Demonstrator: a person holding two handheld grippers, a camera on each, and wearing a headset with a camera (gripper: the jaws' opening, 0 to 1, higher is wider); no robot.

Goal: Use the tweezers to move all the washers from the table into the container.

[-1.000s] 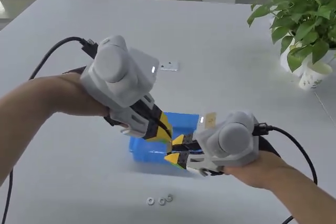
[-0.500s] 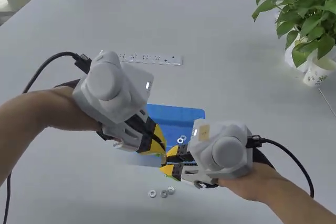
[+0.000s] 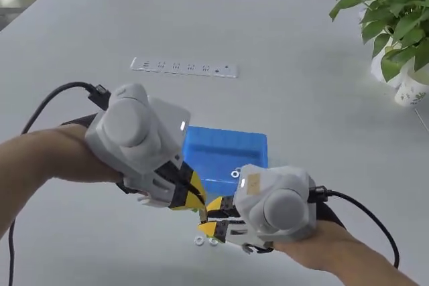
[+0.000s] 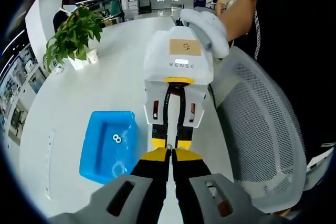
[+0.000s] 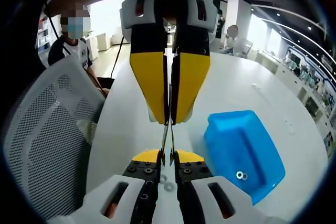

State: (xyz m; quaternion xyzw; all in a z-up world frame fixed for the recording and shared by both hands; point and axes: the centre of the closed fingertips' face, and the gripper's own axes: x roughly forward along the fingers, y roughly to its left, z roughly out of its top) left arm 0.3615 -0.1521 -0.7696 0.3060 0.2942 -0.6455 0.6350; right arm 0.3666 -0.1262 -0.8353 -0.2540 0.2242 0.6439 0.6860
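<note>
We see tweezers (image 5: 168, 129) gripped between left gripper (image 4: 171, 157) and right gripper (image 5: 168, 162), both jaw pairs narrow, closed on them. Loose washers (image 3: 206, 240) lie on table (image 3: 301, 98) just near of container (image 3: 224, 149); another washer (image 3: 235, 174) sits inside container.

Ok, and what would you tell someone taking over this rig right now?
Left gripper: jaws shut on the tweezers.
Right gripper: jaws shut on the tweezers near their tips.
Blue container: holds two stored washers.
Loose washers: at least two lie on the table, below the tweezers' tips and beside the container.
Left to do: pick up each loose washer and drop it in the container.
</note>
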